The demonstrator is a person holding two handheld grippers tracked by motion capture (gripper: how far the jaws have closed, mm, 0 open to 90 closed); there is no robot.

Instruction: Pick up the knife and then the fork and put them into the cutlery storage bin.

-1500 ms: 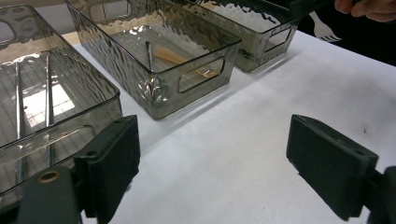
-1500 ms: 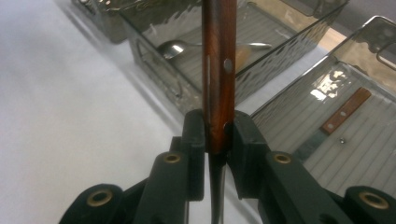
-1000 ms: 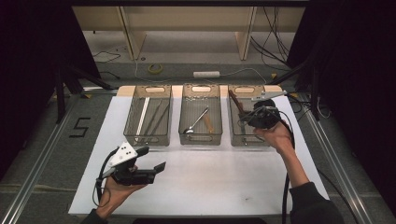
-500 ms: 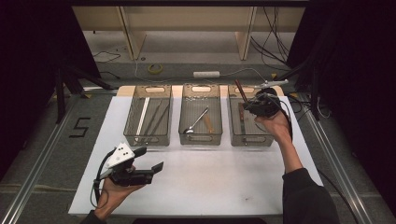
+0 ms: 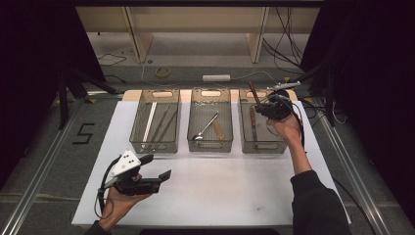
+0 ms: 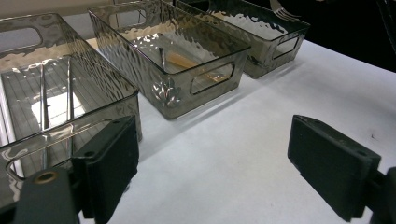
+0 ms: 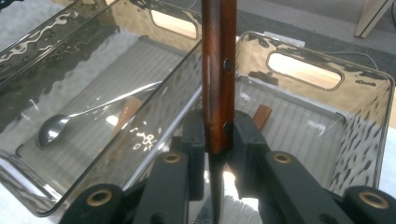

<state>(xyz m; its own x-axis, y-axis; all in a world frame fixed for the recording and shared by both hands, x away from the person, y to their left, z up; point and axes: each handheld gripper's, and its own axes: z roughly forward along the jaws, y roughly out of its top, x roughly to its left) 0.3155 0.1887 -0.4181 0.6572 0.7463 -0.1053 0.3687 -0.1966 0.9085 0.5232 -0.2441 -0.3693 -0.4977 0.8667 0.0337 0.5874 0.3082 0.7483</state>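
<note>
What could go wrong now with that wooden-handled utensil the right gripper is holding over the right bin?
1. The right gripper pinches only the lower end of the wooden-handled utensil, which stands upright; it could pivot or slip out.
2. It hangs close to the wall between the right bin and the middle bin, so it might drop beside the spoon instead.
3. Lowered carelessly, it could strike the rim or land on the utensil already lying there.

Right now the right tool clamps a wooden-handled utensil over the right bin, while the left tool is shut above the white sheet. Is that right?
Not quite. The left tool is open, its jaws wide apart in the left gripper view. The right tool does clamp the wooden-handled utensil over the right bin.
</note>
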